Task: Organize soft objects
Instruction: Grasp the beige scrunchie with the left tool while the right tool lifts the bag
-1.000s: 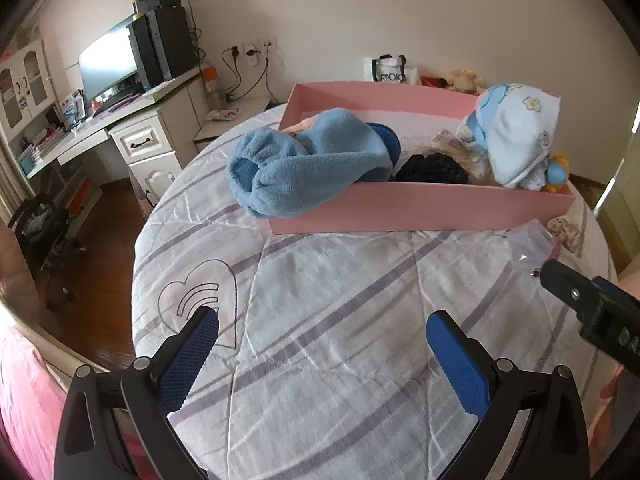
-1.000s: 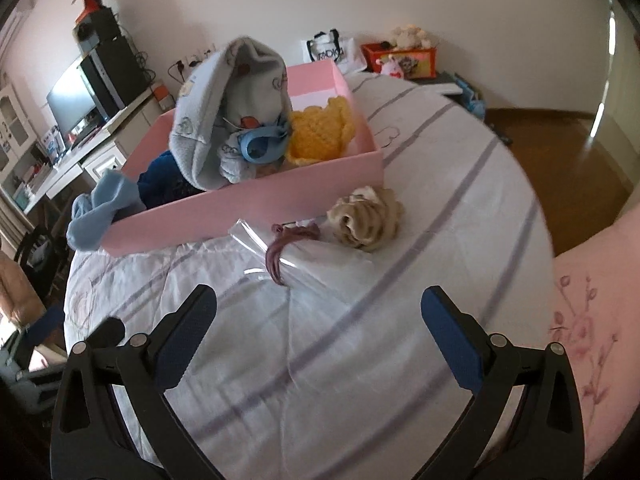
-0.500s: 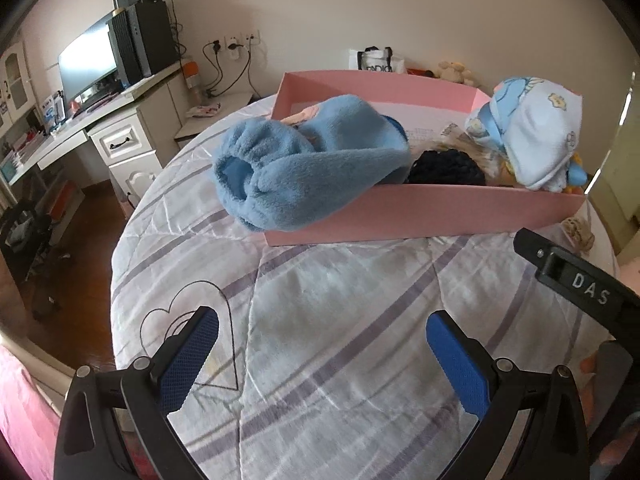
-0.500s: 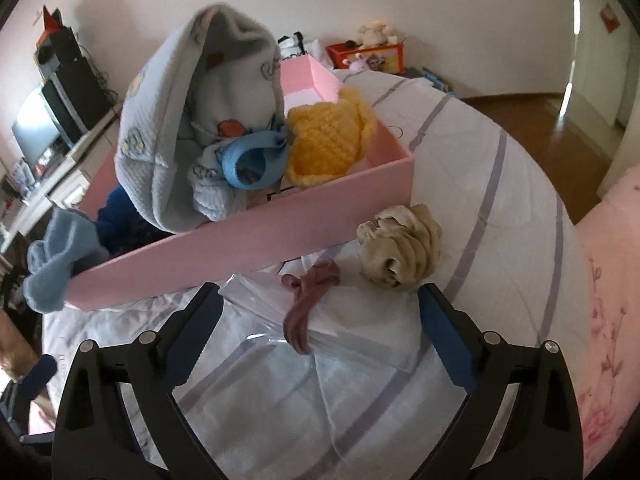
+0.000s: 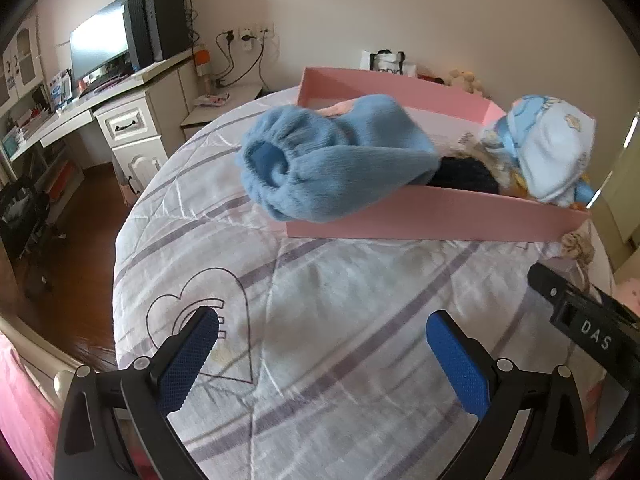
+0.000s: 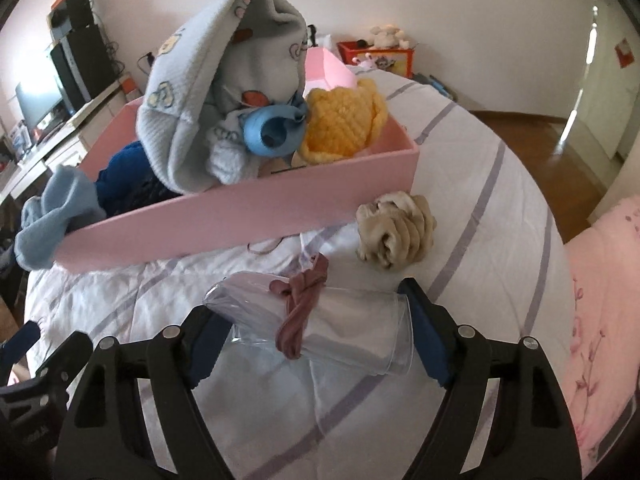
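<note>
The right gripper (image 6: pixel 310 332) has just been narrowing its jaws around a clear crinkled plastic bag (image 6: pixel 344 330) lying on the white quilt with lilac stripes (image 6: pixel 492 184). The blue pads stand at both ends of the bag, and its right end looks bunched against the right pad. Whether the left pad truly presses on it is hard to make out through the clear film. A dusty-pink fabric tie (image 6: pixel 302 306) lies across the bag's middle. At 1 o'clock from the bag sits a beige scrunched cloth bundle (image 6: pixel 396 232), just beside the near corner of the long pink cardboard box (image 6: pixel 240 216).

In the box, a pale blue printed baby garment (image 6: pixel 200 92) towers at 11 o'clock and hides much of what lies behind it. A yellow crocheted piece (image 6: pixel 344 124) fills the right end. A fluffy sky-blue fleece sleeve (image 5: pixel 332 164) spills over the left end wall, and a dark navy knit (image 5: pixel 464 174) is half buried beneath it.

The left gripper (image 5: pixel 320 356) hangs with its jaws wide apart and nothing between them, over bare quilt. The quilt's edge falls away at 9 o'clock toward the wooden floor (image 5: pixel 80 208). The right tool's black body (image 5: pixel 584 332) is cut off at 3 o'clock.
</note>
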A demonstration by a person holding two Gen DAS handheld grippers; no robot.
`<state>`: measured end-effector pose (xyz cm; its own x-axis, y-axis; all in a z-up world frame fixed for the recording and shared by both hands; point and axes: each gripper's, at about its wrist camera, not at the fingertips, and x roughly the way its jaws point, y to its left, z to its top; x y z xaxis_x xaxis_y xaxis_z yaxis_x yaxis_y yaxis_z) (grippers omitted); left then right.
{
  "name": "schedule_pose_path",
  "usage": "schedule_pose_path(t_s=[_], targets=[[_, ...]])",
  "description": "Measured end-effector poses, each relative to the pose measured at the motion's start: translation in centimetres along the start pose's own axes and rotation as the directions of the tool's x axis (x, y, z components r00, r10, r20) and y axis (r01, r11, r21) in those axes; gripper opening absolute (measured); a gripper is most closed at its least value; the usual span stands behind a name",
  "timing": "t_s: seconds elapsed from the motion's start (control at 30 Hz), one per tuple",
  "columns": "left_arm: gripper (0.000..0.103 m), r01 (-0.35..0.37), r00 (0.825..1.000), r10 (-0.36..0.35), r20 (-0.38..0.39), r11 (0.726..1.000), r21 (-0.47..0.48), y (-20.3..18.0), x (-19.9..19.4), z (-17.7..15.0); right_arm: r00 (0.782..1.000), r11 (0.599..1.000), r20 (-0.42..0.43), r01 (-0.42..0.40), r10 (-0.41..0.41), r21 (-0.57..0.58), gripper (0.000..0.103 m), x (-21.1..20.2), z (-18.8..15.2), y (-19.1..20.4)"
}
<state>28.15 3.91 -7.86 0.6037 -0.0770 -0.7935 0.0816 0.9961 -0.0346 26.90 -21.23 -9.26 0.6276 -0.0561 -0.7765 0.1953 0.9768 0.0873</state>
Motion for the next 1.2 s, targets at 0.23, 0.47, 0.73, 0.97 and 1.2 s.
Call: schedule_pose_path(t_s=[0.23, 0.47, 0.73, 0.97, 1.2], targets=[[0.103, 0.015, 1.0, -0.015, 0.005, 0.999, 0.032, -2.6, -1.5, -0.5, 0.999, 0.999, -0.011, -0.043, 0.043, 0.002, 0.078, -1.2, -0.8, -2.2], [0.103, 0.038, 0.999, -0.038, 0.0, 0.997, 0.065, -5.5, -2.2, -0.6, 0.999, 0.999, 0.018, -0.043, 0.043, 0.001, 0.078, -3.0, -1.1, -4.3], [0.103, 0.078, 0.997, -0.077, -0.022, 0.993, 0.083, -10.2, -1.7, 0.2, 0.996, 1.0, 0.091, -0.017, 0.015, 0.016, 0.078, -4.5, 0.9, -8.0], [0.103, 0.081, 0.997, -0.079, -0.017, 0.992, 0.093, -15.8, -1.1, 1.7, 0.991, 1.0, 0.129, -0.018, 0.02, -0.015, 0.078, -4.7, 3.9, -11.1], [0.103, 0.042, 0.999, -0.04, -0.037, 0.997, 0.069, -20.2, 0.2, 2.9, 0.989, 0.998, 0.135, -0.053, 0.058, -0.038, 0.078, -3.5, 6.1, -14.1]])
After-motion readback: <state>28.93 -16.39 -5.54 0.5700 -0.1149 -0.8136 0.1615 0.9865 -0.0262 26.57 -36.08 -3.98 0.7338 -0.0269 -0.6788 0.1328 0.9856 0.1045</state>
